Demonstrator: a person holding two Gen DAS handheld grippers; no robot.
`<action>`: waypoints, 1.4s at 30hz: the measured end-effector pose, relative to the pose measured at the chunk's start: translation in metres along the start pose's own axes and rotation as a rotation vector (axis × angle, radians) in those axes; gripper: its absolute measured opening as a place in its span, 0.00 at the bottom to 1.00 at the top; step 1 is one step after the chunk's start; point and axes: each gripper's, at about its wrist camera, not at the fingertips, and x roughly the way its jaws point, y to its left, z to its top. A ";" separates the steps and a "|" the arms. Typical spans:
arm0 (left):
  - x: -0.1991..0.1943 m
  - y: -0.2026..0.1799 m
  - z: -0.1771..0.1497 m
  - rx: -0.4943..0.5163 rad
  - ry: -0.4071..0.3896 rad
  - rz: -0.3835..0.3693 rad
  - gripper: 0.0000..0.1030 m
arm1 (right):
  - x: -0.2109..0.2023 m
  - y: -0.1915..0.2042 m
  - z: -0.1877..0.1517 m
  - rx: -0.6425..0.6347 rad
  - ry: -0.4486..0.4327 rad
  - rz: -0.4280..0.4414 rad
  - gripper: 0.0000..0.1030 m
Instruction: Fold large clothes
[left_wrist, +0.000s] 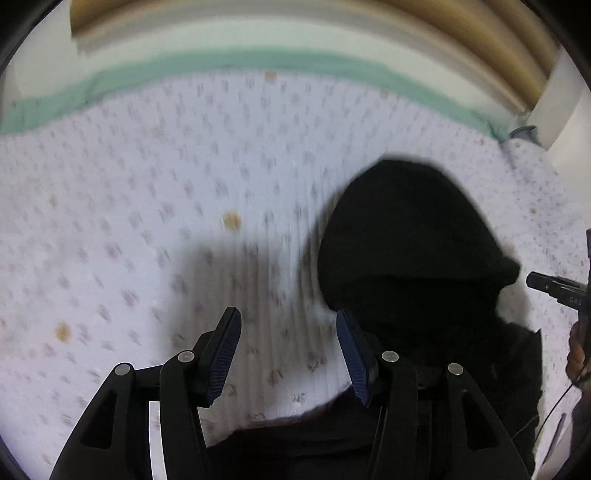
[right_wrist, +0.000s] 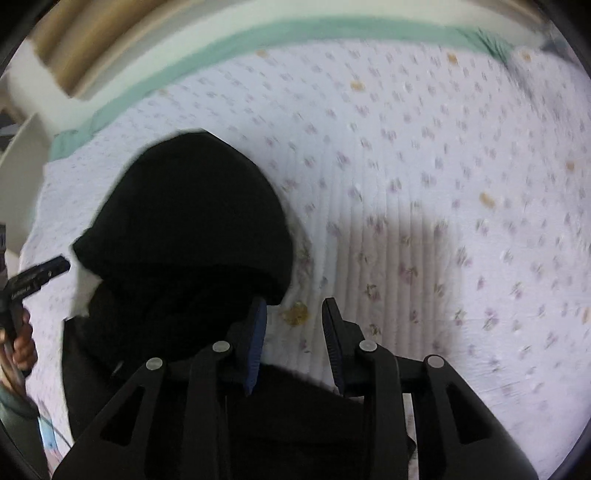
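1. Both grippers hang over a black hooded garment (left_wrist: 417, 243) that lies on a floral quilted bedspread (left_wrist: 147, 184), its hood rounded and pointing toward the far green edge (left_wrist: 258, 61) of the bed.
2. Between the blue pads of the left gripper (left_wrist: 288, 354) only bedspread shows; its jaws stand apart and grasp nothing, and the garment's left edge sits just beside the right-hand pad.
3. The right gripper (right_wrist: 293, 343) is likewise released, its narrower gap showing bare bedspread and a yellowish stain (right_wrist: 295, 314), with the garment's right edge just beside the left-hand pad.
4. Risk: either pad could pinch the bedspread along with the black cloth, since the garment's border lies flat against it; lifting would then drag the bedding.
5. Risk: the garment is near featureless in this light, so a grab may catch only one layer, or the hood, and the fold would come out crooked.
6. Risk: the two grippers work close together at the hood, so uneven pulls could bunch the fabric.
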 end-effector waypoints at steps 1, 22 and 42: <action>-0.013 -0.005 0.011 0.002 -0.048 -0.022 0.56 | -0.010 0.008 0.009 -0.028 -0.028 0.001 0.33; 0.148 -0.031 0.029 -0.121 0.101 -0.057 0.73 | 0.155 0.067 0.081 -0.164 0.060 0.064 0.36; 0.127 -0.060 -0.004 -0.087 0.150 -0.152 0.72 | 0.087 0.022 0.023 -0.205 0.096 0.072 0.35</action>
